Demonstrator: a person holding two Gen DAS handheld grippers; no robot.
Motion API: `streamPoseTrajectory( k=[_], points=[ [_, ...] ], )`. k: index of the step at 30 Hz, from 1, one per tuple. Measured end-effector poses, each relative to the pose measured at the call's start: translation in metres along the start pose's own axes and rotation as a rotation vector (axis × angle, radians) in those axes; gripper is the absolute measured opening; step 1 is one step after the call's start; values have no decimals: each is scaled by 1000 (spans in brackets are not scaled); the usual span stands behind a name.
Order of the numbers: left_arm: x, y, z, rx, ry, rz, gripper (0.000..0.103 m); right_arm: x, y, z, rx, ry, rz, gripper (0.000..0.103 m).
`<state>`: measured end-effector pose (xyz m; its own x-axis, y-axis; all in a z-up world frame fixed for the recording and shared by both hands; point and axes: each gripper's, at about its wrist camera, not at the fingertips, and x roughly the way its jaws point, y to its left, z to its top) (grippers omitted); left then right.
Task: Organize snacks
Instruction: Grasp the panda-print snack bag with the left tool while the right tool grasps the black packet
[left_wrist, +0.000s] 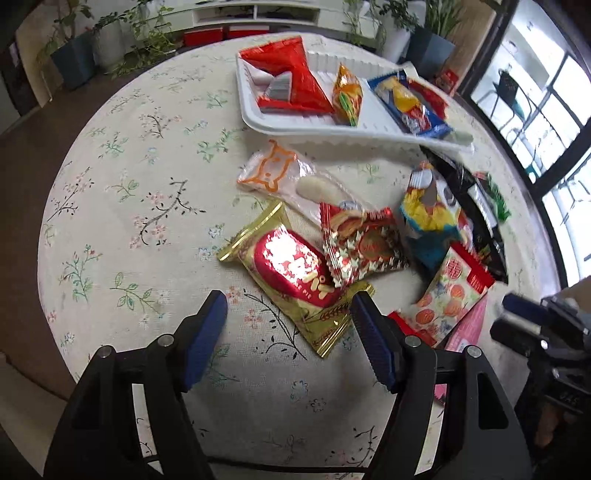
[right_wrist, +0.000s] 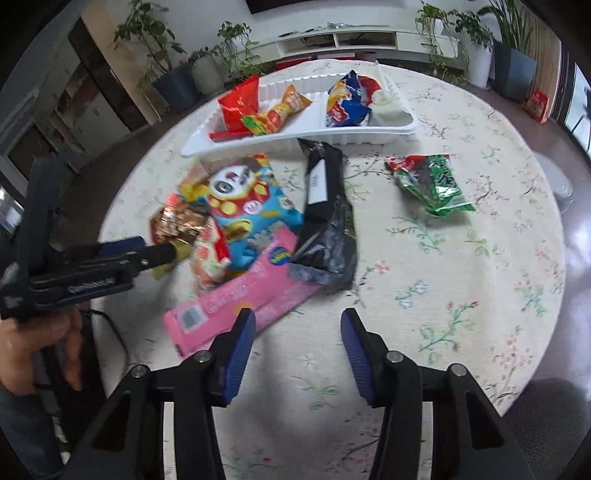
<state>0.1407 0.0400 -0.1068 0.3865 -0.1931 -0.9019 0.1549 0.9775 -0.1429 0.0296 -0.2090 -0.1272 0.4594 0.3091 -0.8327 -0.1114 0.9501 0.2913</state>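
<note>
Item: gold-and-red pie packet, on the flowered tablecloth, loose among the unsorted snacks.
Position: directly ahead of my left gripper, long axis slanting from upper left to lower right, near end between my spread, empty jaws.
Destination: white tray, beyond the pile.
My right gripper: parted, holding nothing; pink packet just left of its tips.
Nearer hand, in my judgement: left.
</note>
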Motion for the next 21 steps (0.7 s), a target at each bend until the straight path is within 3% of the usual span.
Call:
streamPoseTrajectory(
  k=[3, 7, 10, 14, 18, 21],
  points=[
    [-10, -1, 4, -31, -50, -14, 68, -8, 5, 3, 12, -26, 66, 52],
    [-10, -8, 14, 28, -54, 4, 68, -22, 7, 12, -61, -108, 11, 52],
    [-14, -13, 18, 41, -92, -61, 68, -22, -11, 28, -45, -114, -13, 52],
    [-21, -43, 23, 280, -137, -116, 68, -14, -27, 47, -44, -80, -12, 52],
    [-16, -74, 28, 551, -112, -131, 68, -8, -36, 59, -49, -60, 3, 54],
    [-19, -96, 32, 732, -109, -150, 68, -5, -41, 66, -47, -48, 0, 66]
  ],
)
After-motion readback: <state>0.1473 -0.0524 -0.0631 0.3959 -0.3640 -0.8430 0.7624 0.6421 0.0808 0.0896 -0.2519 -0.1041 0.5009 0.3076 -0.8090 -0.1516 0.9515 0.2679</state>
